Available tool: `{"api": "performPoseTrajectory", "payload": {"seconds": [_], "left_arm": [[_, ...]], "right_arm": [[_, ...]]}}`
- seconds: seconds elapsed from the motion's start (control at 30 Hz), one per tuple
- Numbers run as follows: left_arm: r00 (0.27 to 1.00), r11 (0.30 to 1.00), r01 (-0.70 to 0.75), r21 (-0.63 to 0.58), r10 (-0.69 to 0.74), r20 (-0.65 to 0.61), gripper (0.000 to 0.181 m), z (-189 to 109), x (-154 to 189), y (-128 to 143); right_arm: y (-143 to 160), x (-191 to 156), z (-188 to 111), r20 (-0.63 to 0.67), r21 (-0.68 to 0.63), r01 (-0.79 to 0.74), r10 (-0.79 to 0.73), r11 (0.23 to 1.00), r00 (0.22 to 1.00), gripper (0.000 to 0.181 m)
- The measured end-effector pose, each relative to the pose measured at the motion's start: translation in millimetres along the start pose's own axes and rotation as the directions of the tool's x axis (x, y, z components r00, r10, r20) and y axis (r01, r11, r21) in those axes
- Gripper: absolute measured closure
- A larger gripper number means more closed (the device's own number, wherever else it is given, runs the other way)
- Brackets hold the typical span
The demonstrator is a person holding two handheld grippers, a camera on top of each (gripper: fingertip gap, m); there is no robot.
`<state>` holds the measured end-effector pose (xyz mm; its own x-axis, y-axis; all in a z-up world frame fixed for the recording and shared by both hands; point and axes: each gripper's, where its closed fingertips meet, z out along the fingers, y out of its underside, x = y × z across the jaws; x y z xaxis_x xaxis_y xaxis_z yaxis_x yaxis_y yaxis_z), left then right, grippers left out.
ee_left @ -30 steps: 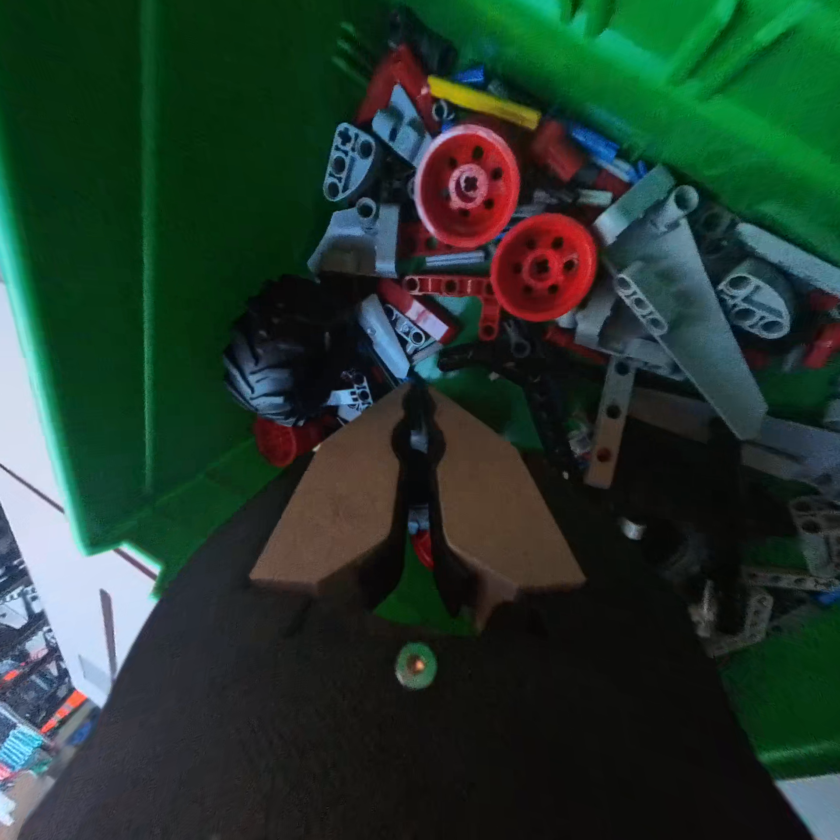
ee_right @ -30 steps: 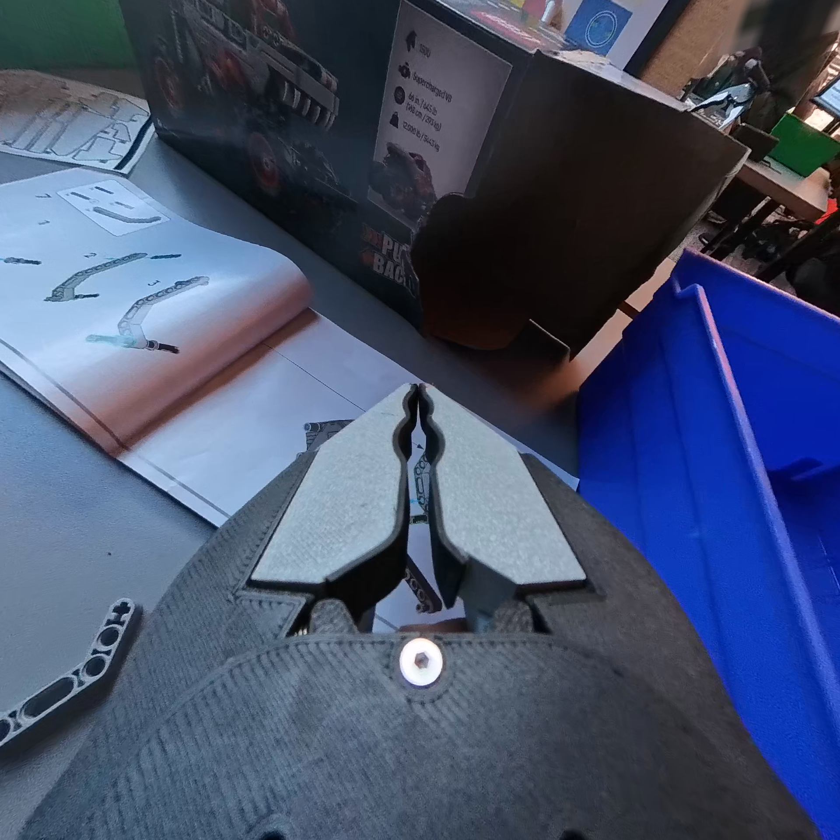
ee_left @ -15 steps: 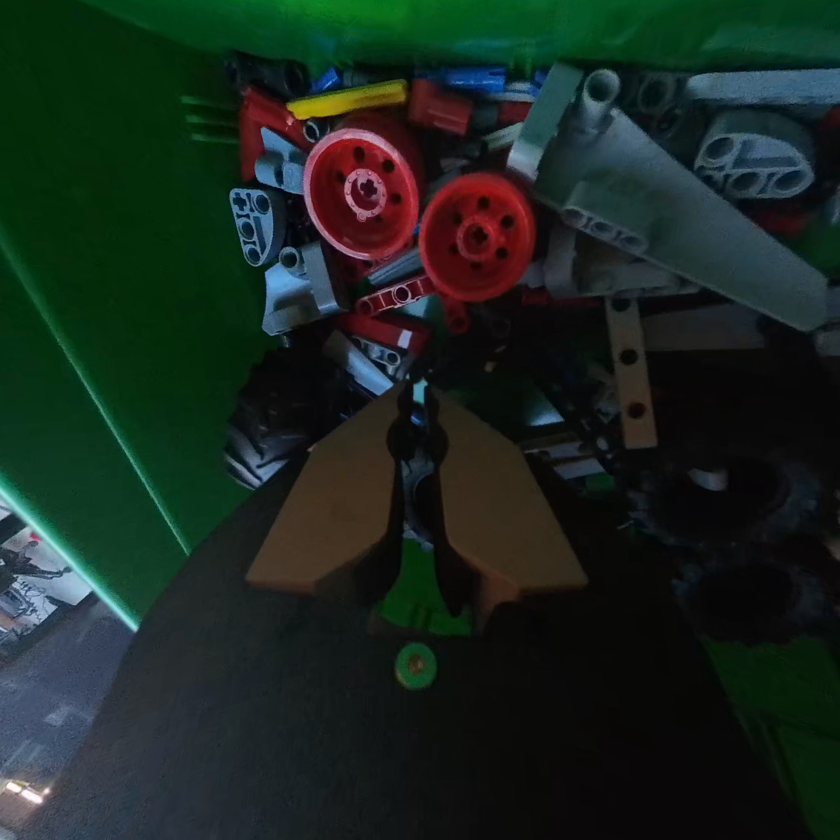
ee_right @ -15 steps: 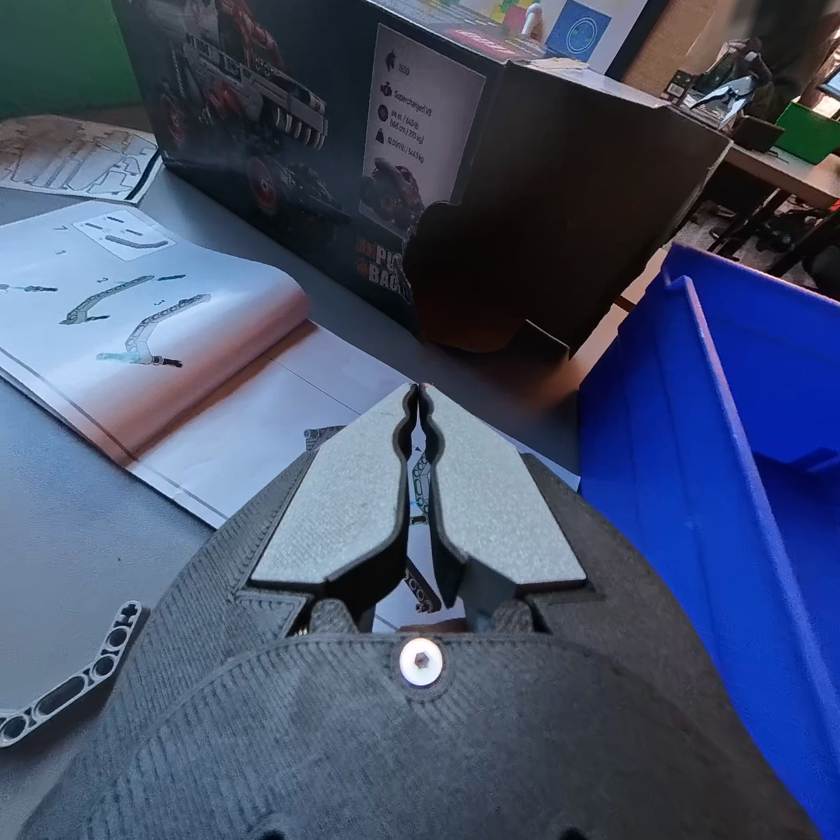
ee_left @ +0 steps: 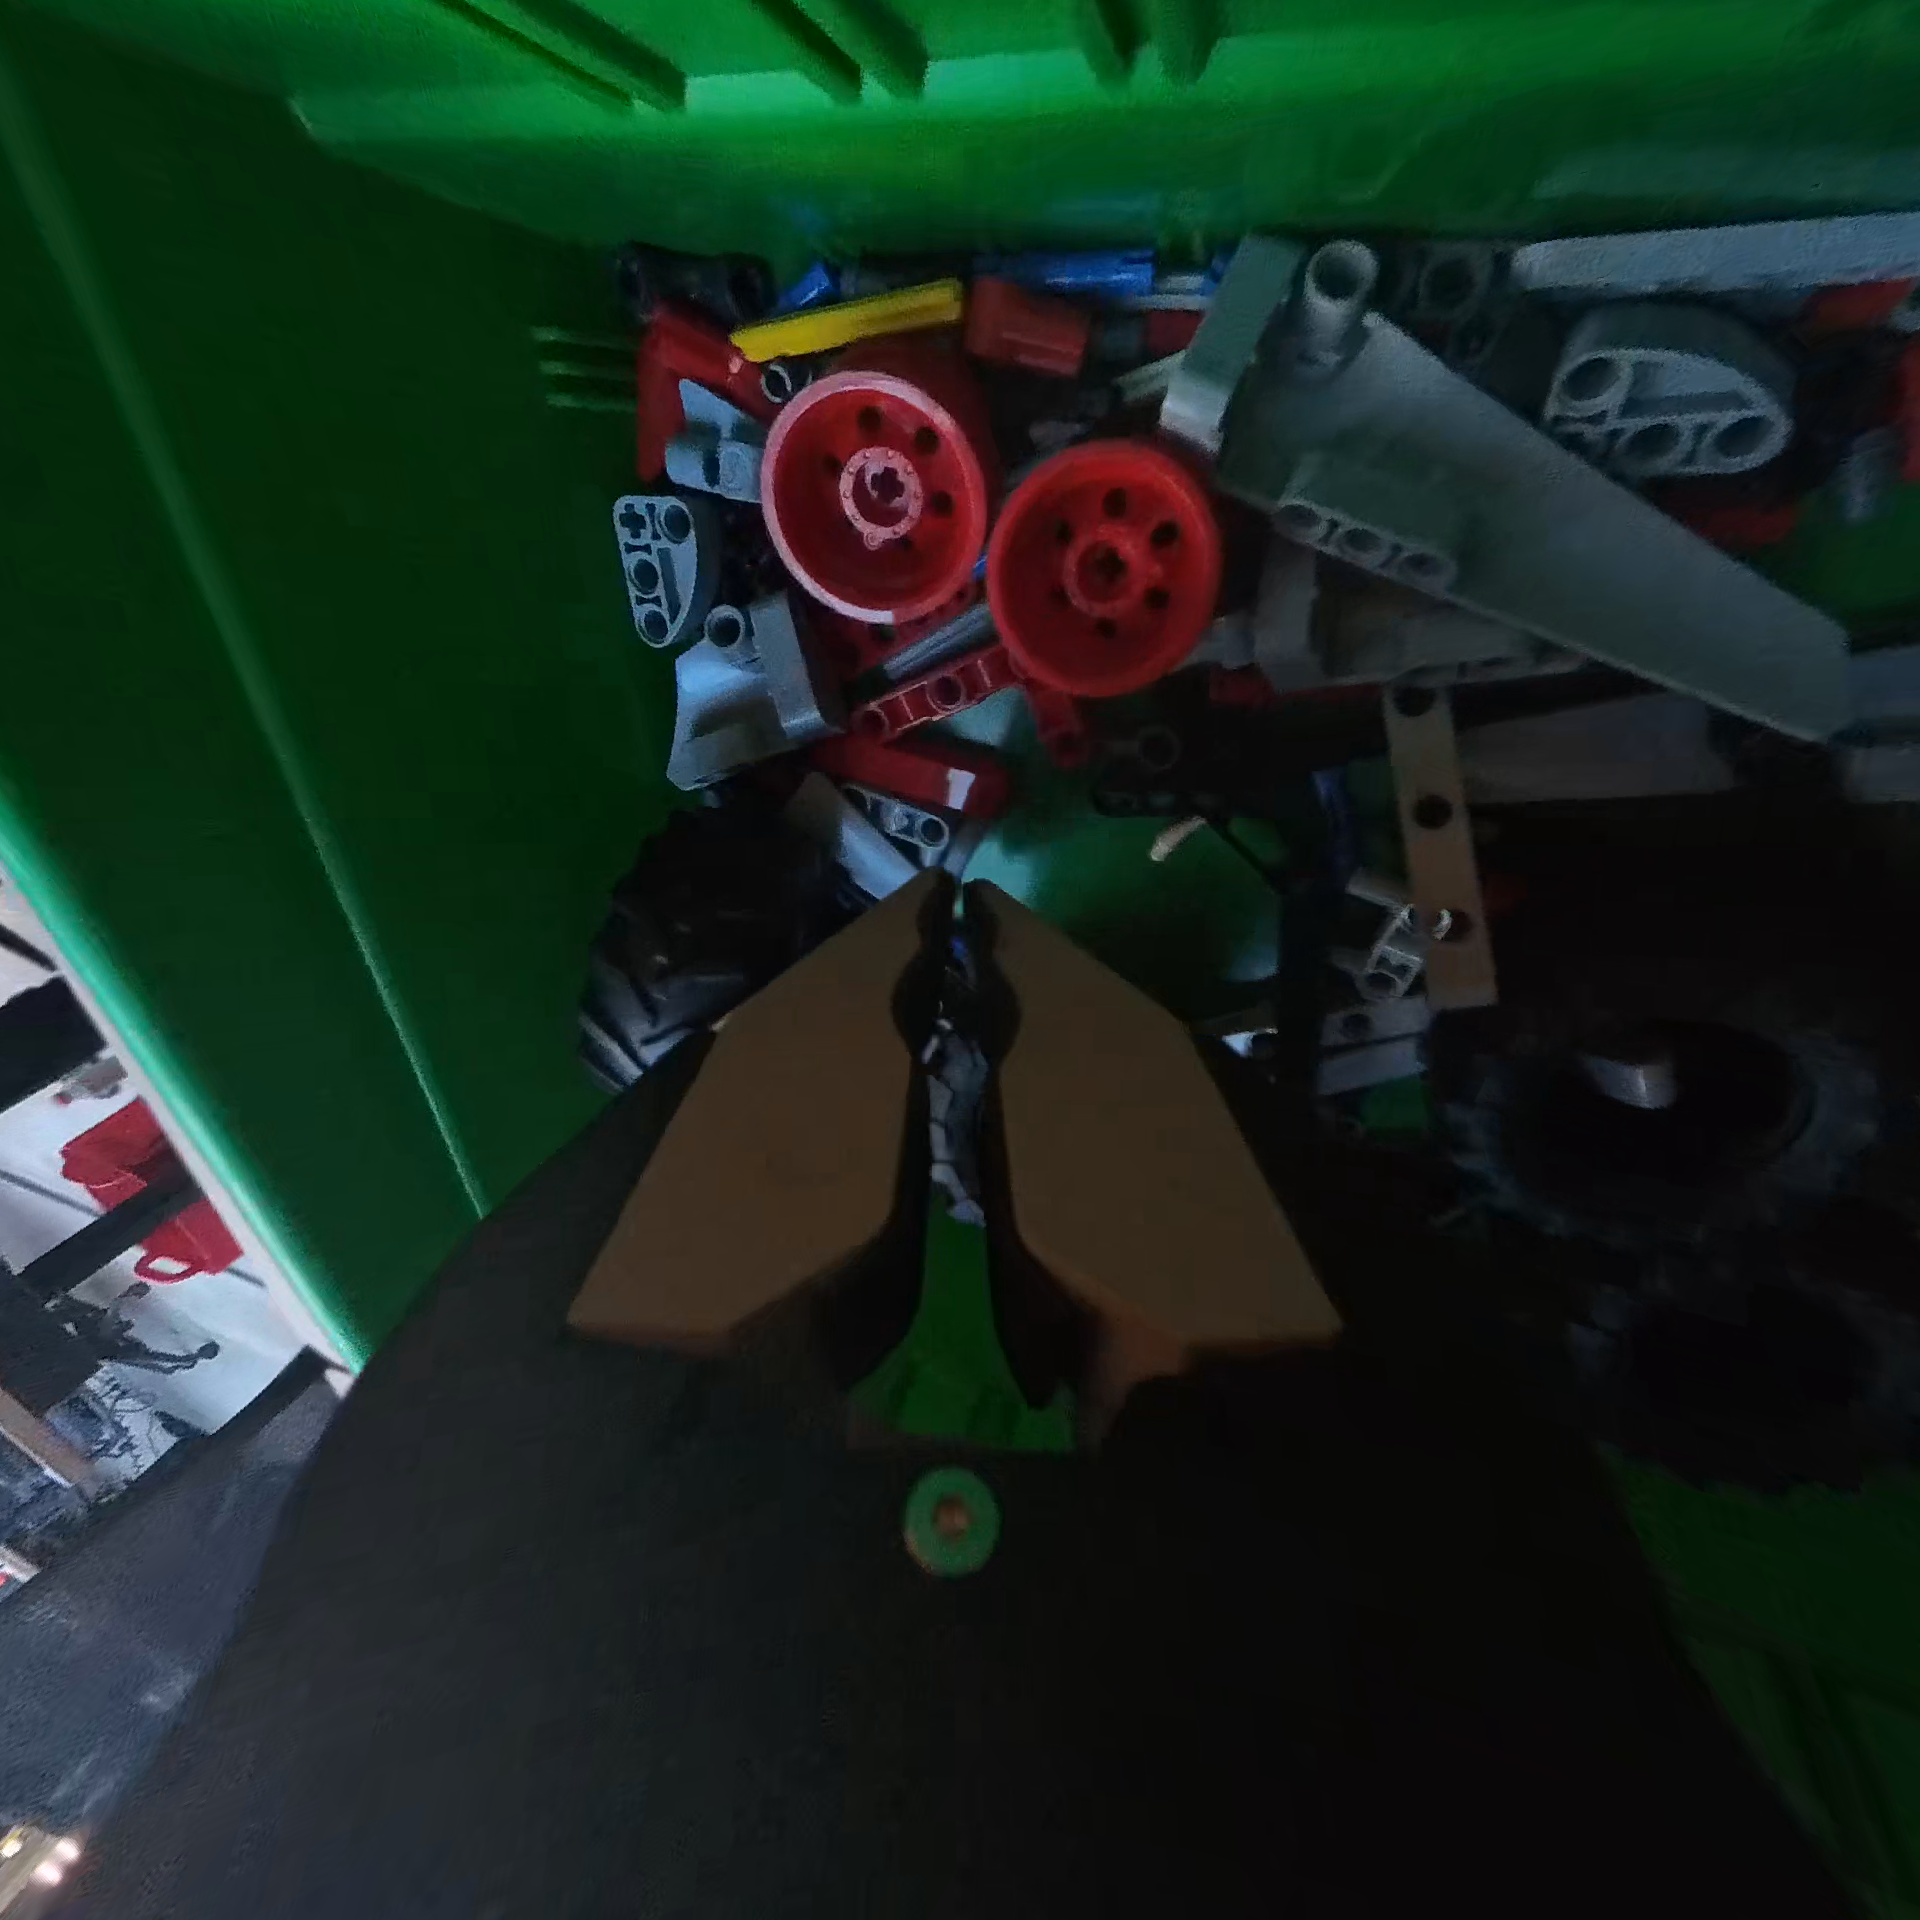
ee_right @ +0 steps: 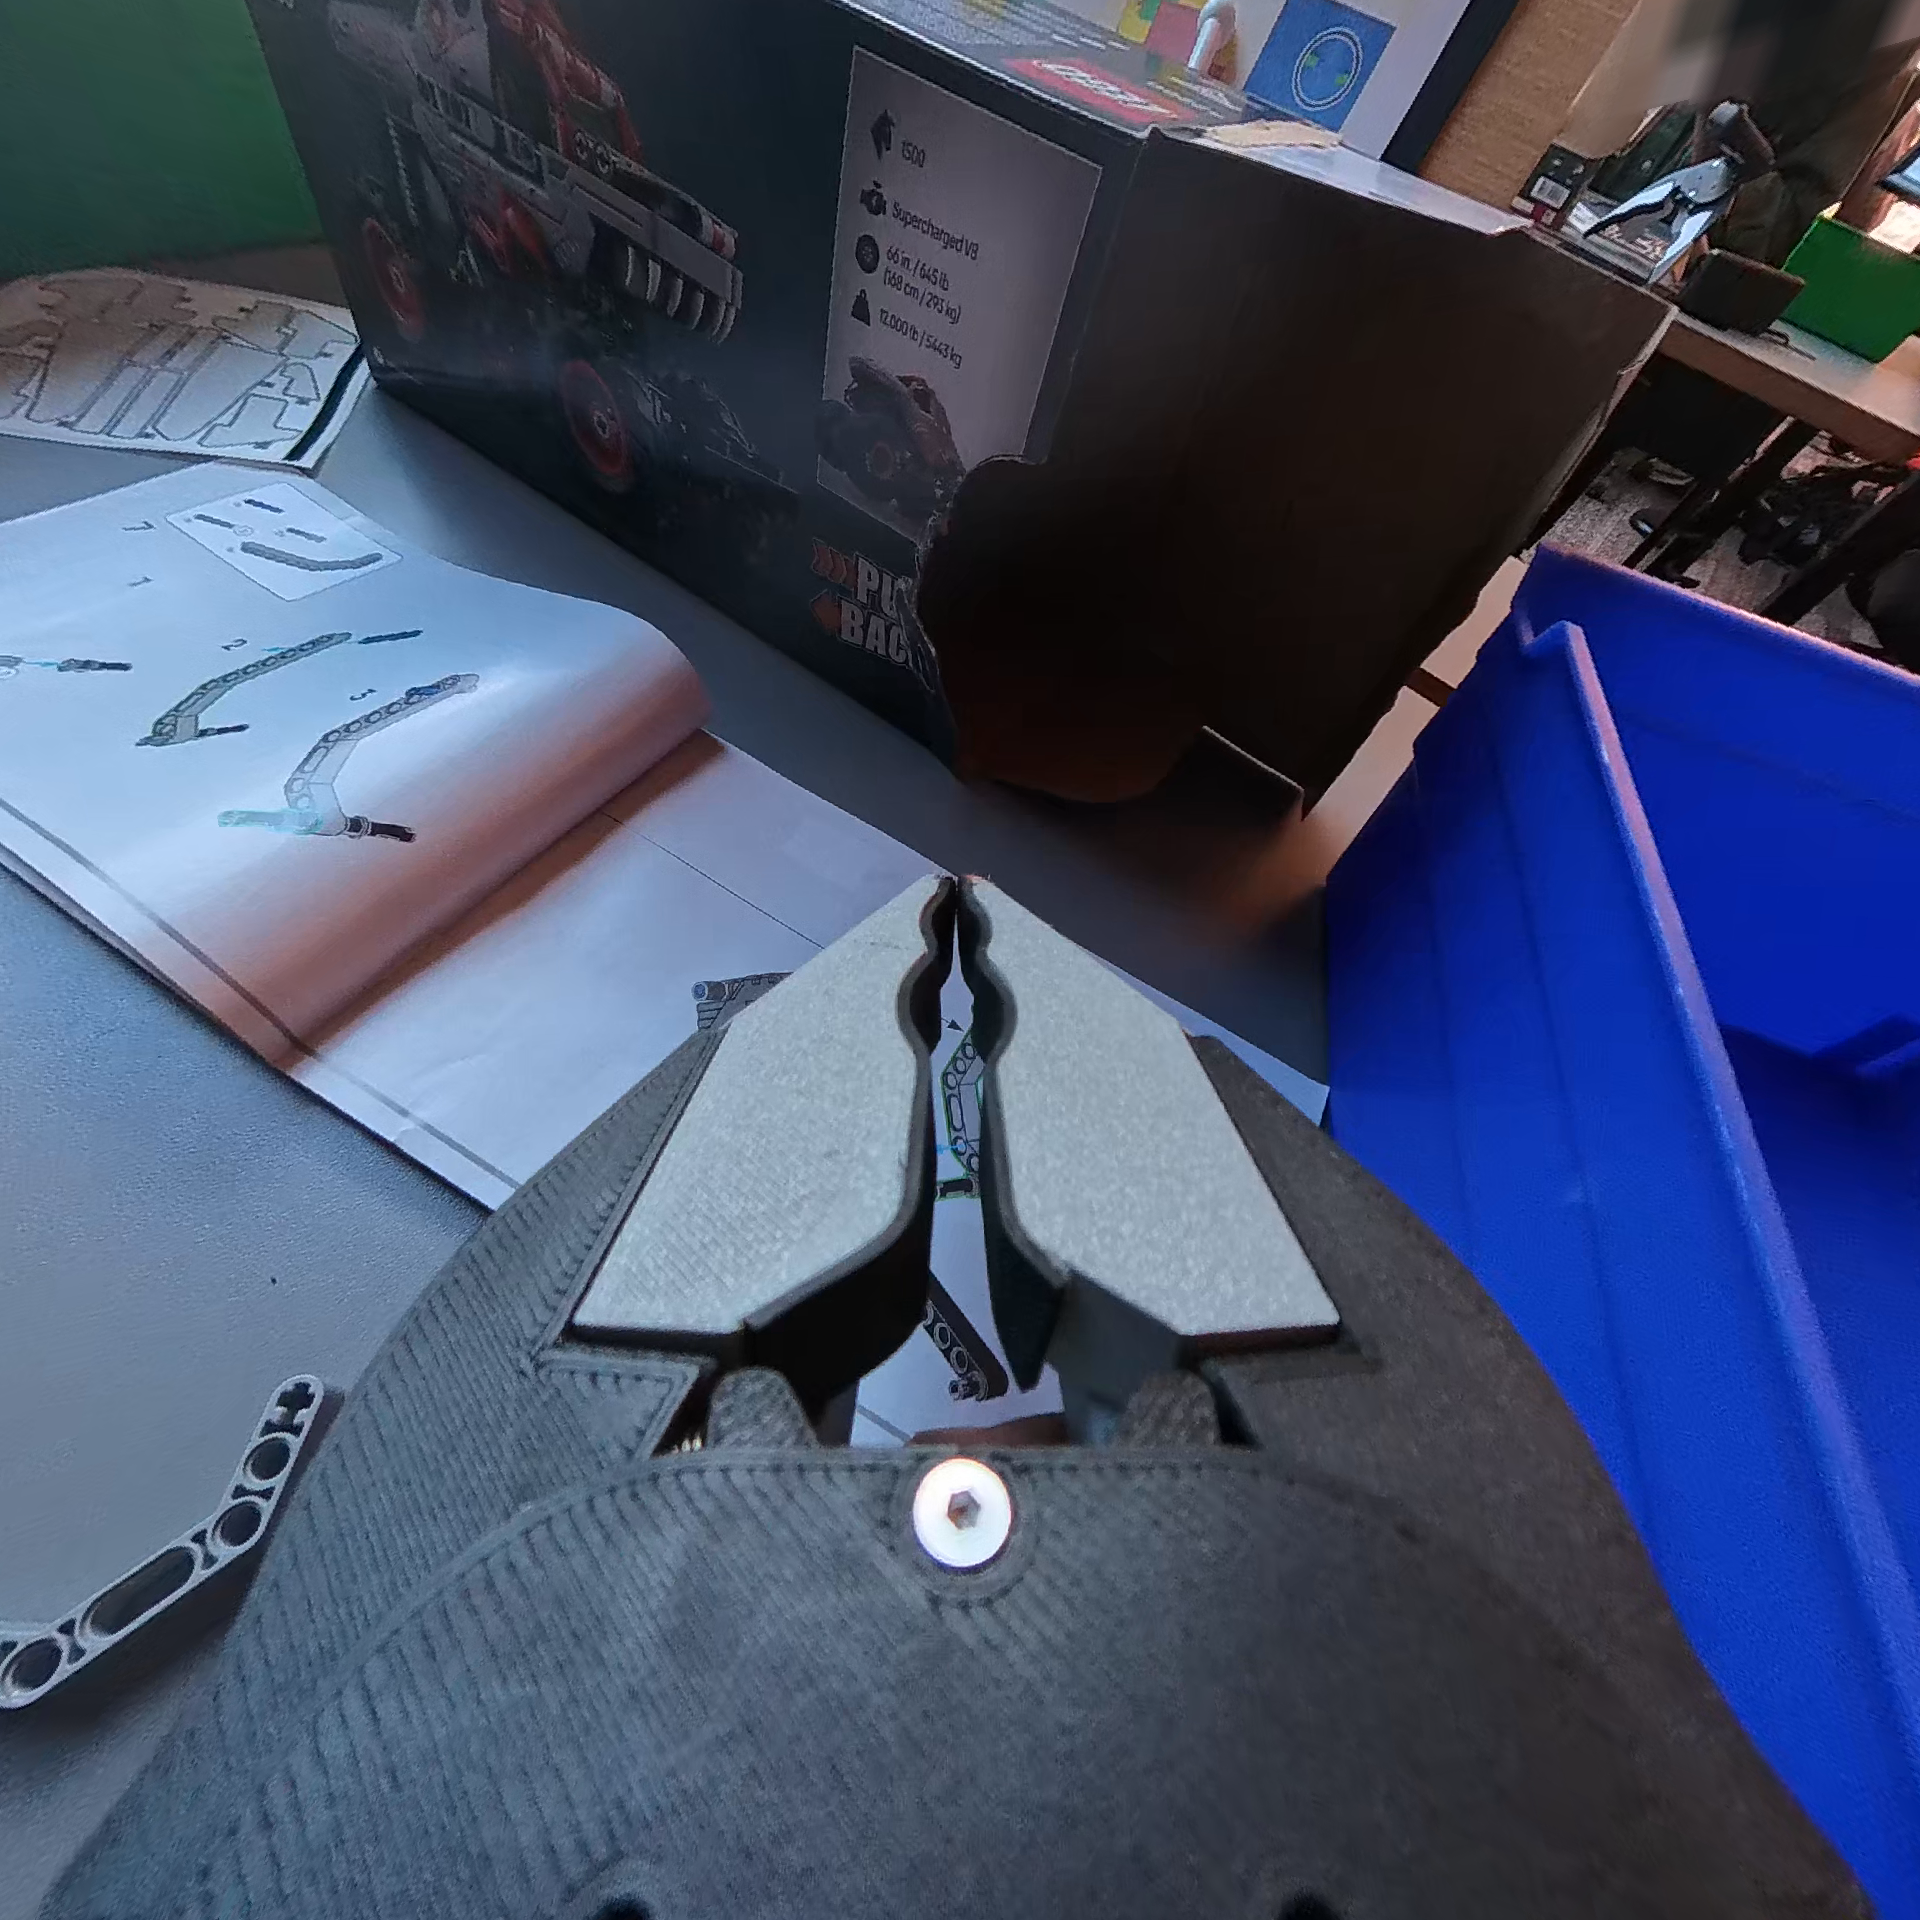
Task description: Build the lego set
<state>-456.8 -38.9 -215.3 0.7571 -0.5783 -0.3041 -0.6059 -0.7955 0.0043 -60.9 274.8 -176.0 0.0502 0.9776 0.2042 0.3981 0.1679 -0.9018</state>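
Observation:
My left gripper [ee_left: 956, 883] is inside a green bin [ee_left: 364, 520], its jaws shut just above a pile of loose lego parts. Two red wheel hubs [ee_left: 873, 499] [ee_left: 1101, 566] lie beyond the tips, and a black tyre [ee_left: 696, 956] lies left of the fingers. A large grey panel [ee_left: 1507, 520] and a yellow beam [ee_left: 842, 317] are in the pile. I see nothing clearly gripped. My right gripper [ee_right: 956, 883] is shut and empty above an open instruction booklet [ee_right: 364, 727] on the grey table [ee_right: 156, 1143]. A grey bent beam [ee_right: 156, 1558] lies at the lower left.
The dark set box [ee_right: 831, 260] stands behind the booklet. A blue bin [ee_right: 1662, 1039] is close on the right. A sticker sheet [ee_right: 156, 374] lies at the far left. A second black tyre [ee_left: 1662, 1122] sits in the green bin's dark right side.
My left gripper has moved inside the green bin, and the pile has slid left in its view. My right gripper has drifted slightly over the booklet. Both stay shut.

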Motion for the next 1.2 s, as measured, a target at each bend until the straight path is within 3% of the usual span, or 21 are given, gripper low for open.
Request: {"api": "performPoseTrajectory", "payload": {"seconds": [0.2,0.53,0.87,1.2], "left_arm": [[0.999,1.0,-0.021,-0.01,0.021,-0.038,0.169,6,7,0],[0.999,0.997,-0.053,-0.049,0.053,-0.014,0.178,10,-1,2],[0.991,1.0,-0.013,-0.026,0.009,-0.134,0.179,4,19,1],[0.99,0.999,0.025,-0.049,-0.031,-0.135,0.179,5,17,3]], "right_arm": [[0,0,0,-0.003,0.003,0.0,0.0,1.0,1.0,0.181],[0,0,0,0.001,0.001,-0.002,0.002,1.0,1.0,0.181],[0,-1,0,0.004,0.003,0.0,0.0,1.0,1.0,0.181],[0,-2,0,0.008,0.003,-0.001,0.0,1.0,1.0,0.181]]}}
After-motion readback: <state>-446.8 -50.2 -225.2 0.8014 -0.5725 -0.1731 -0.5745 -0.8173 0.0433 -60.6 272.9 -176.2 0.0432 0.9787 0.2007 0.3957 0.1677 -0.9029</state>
